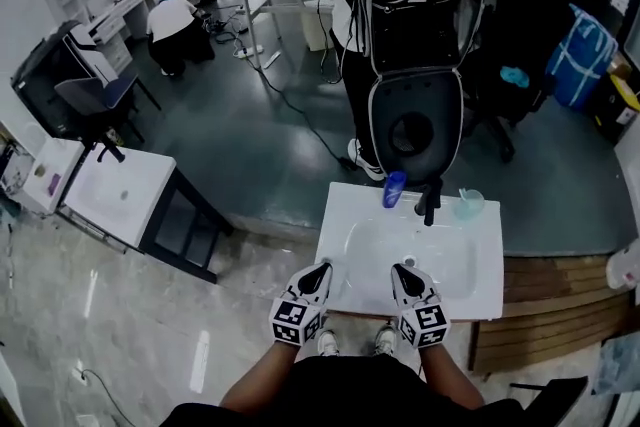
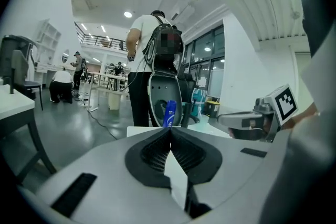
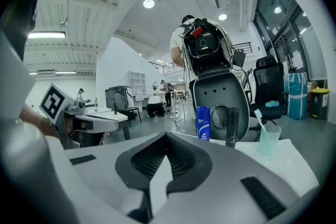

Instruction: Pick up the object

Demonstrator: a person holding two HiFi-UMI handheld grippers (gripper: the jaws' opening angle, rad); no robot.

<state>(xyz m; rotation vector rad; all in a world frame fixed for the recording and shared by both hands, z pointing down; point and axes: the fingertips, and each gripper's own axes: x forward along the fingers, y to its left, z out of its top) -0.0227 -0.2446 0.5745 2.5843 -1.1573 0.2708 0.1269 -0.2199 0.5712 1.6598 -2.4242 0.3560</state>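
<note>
A blue bottle [image 1: 394,189] stands on the back rim of a white sink [image 1: 350,215], beside a black faucet [image 1: 430,200] and a pale teal cup [image 1: 469,204] with a toothbrush in it. My left gripper [image 1: 320,268] hovers over the sink's front left edge, shut and empty. My right gripper [image 1: 402,271] hovers over the front middle, also shut and empty. In the left gripper view the bottle [image 2: 169,113] stands straight beyond the closed tips [image 2: 170,129]. The right gripper view shows the bottle [image 3: 203,123], the faucet [image 3: 231,126] and the cup [image 3: 268,139] beyond the closed tips [image 3: 166,135].
A person [image 1: 345,25] carrying a black and white backpack rig [image 1: 415,65] stands just behind the sink. A white side table [image 1: 115,195] is at the left. Wooden boards [image 1: 560,285] lie to the sink's right. Other people and desks are far back.
</note>
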